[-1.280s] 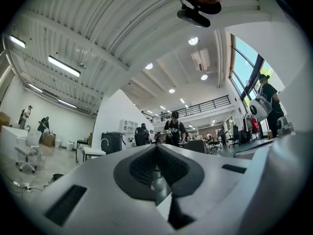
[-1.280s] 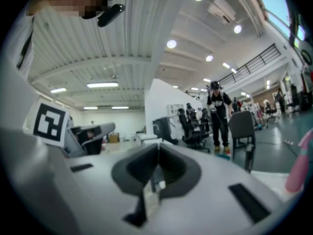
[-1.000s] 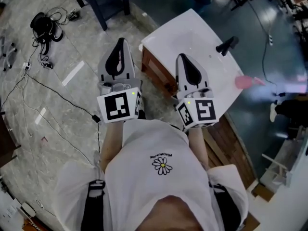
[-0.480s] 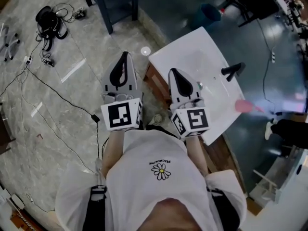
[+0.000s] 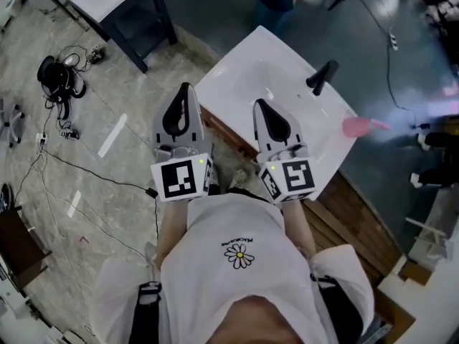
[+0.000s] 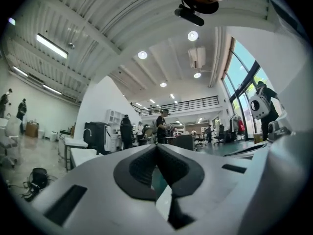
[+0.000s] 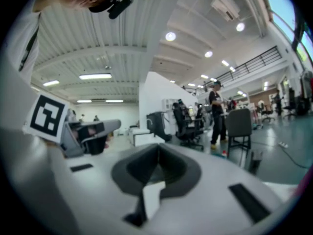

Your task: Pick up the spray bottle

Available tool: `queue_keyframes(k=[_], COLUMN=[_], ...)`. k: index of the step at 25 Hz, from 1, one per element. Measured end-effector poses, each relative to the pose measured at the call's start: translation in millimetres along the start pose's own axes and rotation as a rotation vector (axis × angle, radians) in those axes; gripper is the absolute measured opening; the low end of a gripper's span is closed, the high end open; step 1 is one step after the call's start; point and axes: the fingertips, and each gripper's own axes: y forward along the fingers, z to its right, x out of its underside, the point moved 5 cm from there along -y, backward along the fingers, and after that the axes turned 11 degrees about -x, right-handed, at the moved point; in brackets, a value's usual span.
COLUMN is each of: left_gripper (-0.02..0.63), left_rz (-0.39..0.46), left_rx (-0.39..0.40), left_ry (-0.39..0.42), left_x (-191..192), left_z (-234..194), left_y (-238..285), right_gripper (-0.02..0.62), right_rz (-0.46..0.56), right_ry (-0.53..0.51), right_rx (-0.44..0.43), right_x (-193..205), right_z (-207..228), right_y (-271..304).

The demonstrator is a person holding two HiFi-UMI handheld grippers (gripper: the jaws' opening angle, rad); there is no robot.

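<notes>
A pink object with a pale nozzle, probably the spray bottle (image 5: 356, 126), lies at the right edge of a white countertop (image 5: 244, 77); it is blurred. My left gripper (image 5: 186, 89) is shut and empty, held over the floor just left of the countertop's near corner. My right gripper (image 5: 259, 105) is also shut and empty, with its tip over the countertop's near edge, well left of the pink object. In the left gripper view the jaws (image 6: 156, 146) meet with nothing between them. The same holds in the right gripper view (image 7: 157, 147), where the left gripper (image 7: 80, 133) shows at the left.
A black faucet-like fixture (image 5: 321, 76) stands on the countertop behind the pink object. A wooden base (image 5: 358, 213) runs under the top. Cables and a black headset (image 5: 54, 77) lie on the floor at the left. A dark table (image 5: 122, 6) stands at the back.
Both grippers have moved forward toward the white countertop; the right tip now reaches over its near edge. Both jaws stayed shut.
</notes>
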Motion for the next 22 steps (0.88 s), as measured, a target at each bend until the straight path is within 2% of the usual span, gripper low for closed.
queue_keyframes(k=[4, 8, 12, 17, 19, 22], left_gripper=[0.017, 0.017, 0.017, 0.017, 0.017, 0.017], left_rz=[0.034, 0.068, 0.079, 0.084, 0.083, 0.064], left_rx=[0.178, 0.364, 0.524, 0.786, 0.859, 0.942], left_ry=[0.008, -0.023, -0.043, -0.106, -0.128, -0.147], left_x=[-5.7, -13.8, -15.0, -21.8, -27.2, -31.3], left_z=[67.1, 141.7, 213.9, 285.1, 303.1, 320.1], left_y=[5.7, 2.2, -8.3, -16.0, -14.7, -17.0], right_gripper=[0.031, 0.031, 0.031, 0.031, 0.031, 0.031], right_rz=[0.027, 0.089, 0.112, 0.142, 0.160, 0.182], right_ry=[-0.007, -0.013, -0.056, -0.071, -0.071, -0.061], right_rx=[0.178, 0.383, 0.528, 0.785, 0.881, 0.980], right_x=[-2.1, -10.9, -14.3, -18.7, -24.0, -26.8], right_z=[33.7, 61.8, 88.3, 91.8, 89.0, 83.2], right_y=[-59.7, -136.2, -200.3, -261.3, -275.2, -290.4])
